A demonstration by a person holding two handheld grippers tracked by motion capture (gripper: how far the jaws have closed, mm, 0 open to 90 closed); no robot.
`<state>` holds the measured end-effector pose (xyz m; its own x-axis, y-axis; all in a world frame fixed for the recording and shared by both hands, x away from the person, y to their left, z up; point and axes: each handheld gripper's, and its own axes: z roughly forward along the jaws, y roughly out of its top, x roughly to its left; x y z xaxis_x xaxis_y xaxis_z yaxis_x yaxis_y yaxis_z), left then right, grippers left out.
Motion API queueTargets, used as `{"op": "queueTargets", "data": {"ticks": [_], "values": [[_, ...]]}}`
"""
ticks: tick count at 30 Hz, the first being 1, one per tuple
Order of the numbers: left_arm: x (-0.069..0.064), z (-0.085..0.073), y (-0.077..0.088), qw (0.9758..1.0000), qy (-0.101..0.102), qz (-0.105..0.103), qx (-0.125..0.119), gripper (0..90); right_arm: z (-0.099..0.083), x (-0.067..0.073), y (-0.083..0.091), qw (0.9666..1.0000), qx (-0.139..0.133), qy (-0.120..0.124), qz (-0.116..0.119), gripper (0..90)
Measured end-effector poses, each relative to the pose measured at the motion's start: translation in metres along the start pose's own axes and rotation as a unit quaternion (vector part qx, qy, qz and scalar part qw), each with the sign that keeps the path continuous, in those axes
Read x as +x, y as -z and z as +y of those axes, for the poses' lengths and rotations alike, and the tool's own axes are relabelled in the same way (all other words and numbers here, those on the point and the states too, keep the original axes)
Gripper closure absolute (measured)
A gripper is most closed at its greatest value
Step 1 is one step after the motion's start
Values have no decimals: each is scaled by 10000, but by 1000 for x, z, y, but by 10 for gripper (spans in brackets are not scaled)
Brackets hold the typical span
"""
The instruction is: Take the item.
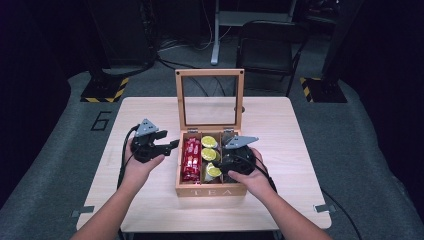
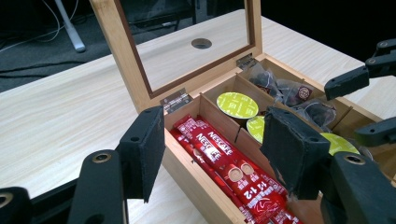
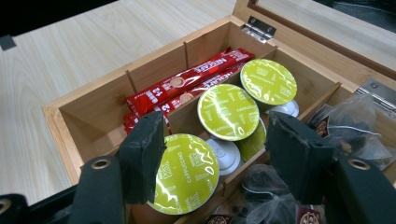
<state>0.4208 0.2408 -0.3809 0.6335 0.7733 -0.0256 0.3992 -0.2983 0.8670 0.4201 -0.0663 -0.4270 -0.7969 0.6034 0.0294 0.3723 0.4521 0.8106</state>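
Box position: the wooden tea box sits mid-table, glass lid propped upright at the back.
Left tongs: the left tongs hover just beside the box's left wall, aimed at it — jaws spread, nothing between them.
Right tongs: the right tongs hang over the box's right half, above the green capsules — jaws spread, not pinching anything; the nearest capsule lies just beyond the left pad.
Box contents: three lengthwise compartments — red stick sachets on the left, round lime-green foil-topped capsules in the middle, clear-wrapped dark tea bags on the right.
Box look: pale wood frame, metal hinges, thin dividers.
Writing: "TEA" on the box front; "NESCAFE" and "1+2" on the red sachets; "CAPPUCCINO" on the capsule lids.
Table mark: a round hole shows through the lid glass.
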Motion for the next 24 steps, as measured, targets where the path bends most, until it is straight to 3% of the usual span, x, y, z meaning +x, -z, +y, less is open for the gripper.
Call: {"op": "queueTargets", "data": {"ticks": [21,24], "values": [[2,-3,1,10000,45,49,-6,389,-4,13,-13,9993,172,315,44,318],[2,-4,1,10000,60,47,8,389,-7,15,-16,9995,181,237,54,315]]}}
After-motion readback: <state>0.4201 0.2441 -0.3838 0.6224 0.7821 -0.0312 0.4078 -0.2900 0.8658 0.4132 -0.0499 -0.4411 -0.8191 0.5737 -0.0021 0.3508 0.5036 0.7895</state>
